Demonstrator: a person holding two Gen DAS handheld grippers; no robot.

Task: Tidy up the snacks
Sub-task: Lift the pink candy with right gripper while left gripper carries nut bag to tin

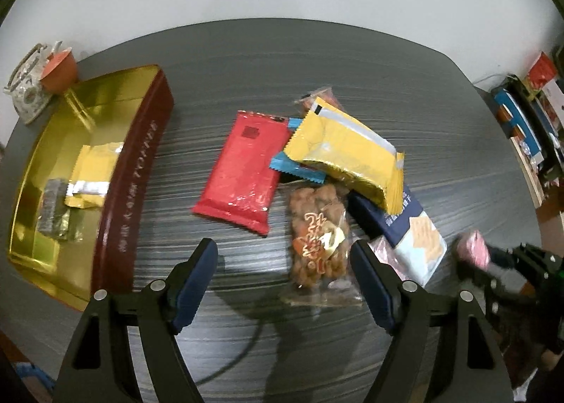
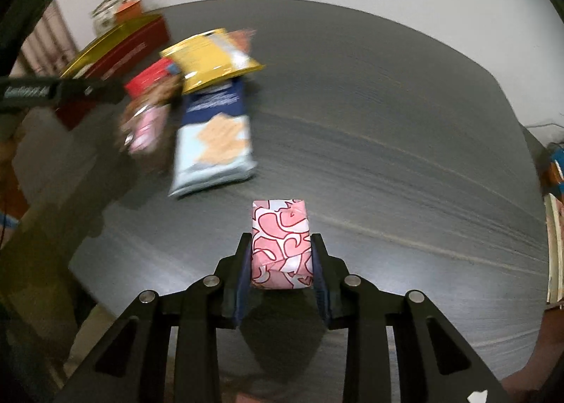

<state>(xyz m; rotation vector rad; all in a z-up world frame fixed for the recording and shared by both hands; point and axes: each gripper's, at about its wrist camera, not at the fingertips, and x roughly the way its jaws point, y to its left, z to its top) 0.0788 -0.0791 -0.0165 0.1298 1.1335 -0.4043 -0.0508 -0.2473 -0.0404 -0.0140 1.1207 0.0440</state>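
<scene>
Right claw [image 2: 281, 262] clamped on pink-patterned snack [image 2: 281, 244], clear above counter [image 2: 387, 156]. Left claw [image 1: 283, 279] spread, empty, over nut bag [image 1: 319, 237]. Carry pink snack level to gold box [image 1: 46, 156]; let go low inside.

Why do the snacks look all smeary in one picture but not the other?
Right wrist view: the snack pile is streaked with motion blur, while the pink packet clamped in the right hand-held gripper stays sharp. Left wrist view: the red packet is fairly crisp with shiny glare, and the table edge bends from the fisheye.
</scene>
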